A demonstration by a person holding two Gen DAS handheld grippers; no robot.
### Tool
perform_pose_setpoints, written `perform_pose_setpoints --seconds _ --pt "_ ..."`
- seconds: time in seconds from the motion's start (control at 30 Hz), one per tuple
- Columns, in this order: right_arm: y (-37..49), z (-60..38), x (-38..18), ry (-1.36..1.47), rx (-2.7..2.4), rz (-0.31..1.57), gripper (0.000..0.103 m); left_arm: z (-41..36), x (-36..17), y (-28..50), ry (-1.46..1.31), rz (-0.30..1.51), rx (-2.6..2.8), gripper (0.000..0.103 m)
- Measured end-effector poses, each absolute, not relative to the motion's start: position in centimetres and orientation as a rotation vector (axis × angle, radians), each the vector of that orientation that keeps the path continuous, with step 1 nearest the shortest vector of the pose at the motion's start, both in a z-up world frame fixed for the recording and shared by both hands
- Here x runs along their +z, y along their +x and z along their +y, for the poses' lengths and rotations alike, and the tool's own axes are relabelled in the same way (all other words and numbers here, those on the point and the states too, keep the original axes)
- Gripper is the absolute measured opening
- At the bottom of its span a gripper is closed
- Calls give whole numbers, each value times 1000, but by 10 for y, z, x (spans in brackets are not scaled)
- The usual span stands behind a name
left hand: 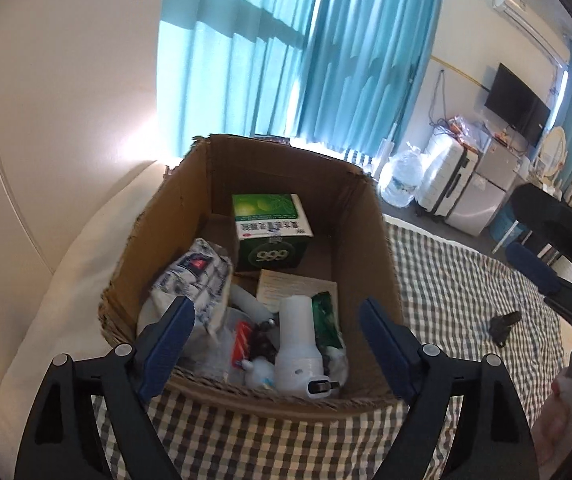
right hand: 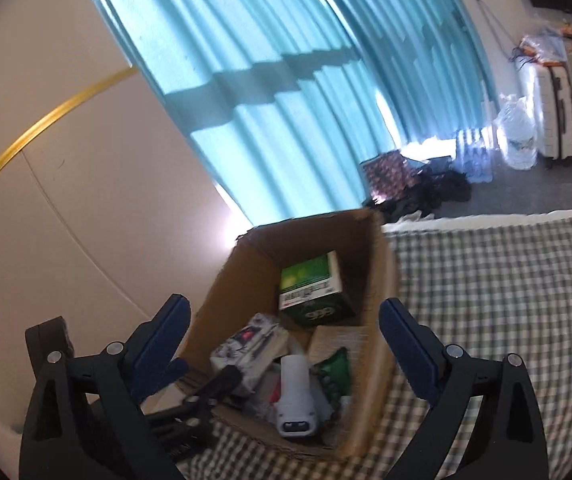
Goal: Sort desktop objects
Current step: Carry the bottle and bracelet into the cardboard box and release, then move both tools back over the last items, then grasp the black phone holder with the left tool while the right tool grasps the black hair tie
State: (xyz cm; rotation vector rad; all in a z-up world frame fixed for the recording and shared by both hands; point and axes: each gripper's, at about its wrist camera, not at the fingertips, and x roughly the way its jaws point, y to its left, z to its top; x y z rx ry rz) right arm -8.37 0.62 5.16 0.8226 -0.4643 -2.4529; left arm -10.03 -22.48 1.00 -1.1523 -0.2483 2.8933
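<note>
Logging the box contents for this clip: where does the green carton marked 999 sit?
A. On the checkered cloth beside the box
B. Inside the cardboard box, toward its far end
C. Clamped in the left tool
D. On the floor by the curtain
B: the green carton rests on the floor of the cardboard box near its far wall, beyond the white bottle; both tools are open and empty.

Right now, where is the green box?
In both wrist views the green box sits inside the cardboard box, toward its far end, beyond the white cylinder.
</note>
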Motion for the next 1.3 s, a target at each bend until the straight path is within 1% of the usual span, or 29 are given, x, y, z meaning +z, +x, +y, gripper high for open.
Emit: perform_pose_setpoints --seconds 0.13,0.3,0.53,0.67,0.77,0.93,1.03,1.1,1.2,1.3 --pt "-65 75 45 811 -2615 -416 96 -186 8 -86 -1119 -242 2851 91" --pt "-45 181 18 938 -2836 -324 96 -122 -3 -82 -1147 -247 2757 92" --pt "-21 298 -23 1089 -3024 -362 96 -27 -25 -86 -1204 -196 2713 94" --pt "-19 337 -44 1146 -3038 -403 96 34 -40 -95 -1221 -90 2667 94" --pt "-22 362 -50 1141 -3046 -415 96 81 -50 -103 -1180 8 2648 94" --pt "-42 398 -62 1148 -3039 -501 96 147 -69 -131 -1128 144 2563 94" --pt "-52 418 -74 1161 -3026 -603 96 182 -83 -149 -1086 237 2524 94" --pt "-58 428 -82 1174 -3018 -635 96 203 -95 -161 -1083 309 2510 94" --pt "-65 443 -97 1224 -3008 -691 96 221 -112 -175 -1098 335 2453 94" --pt "-68 458 -112 1272 -2984 -802 96 240 -125 -185 -1094 374 2426 94"
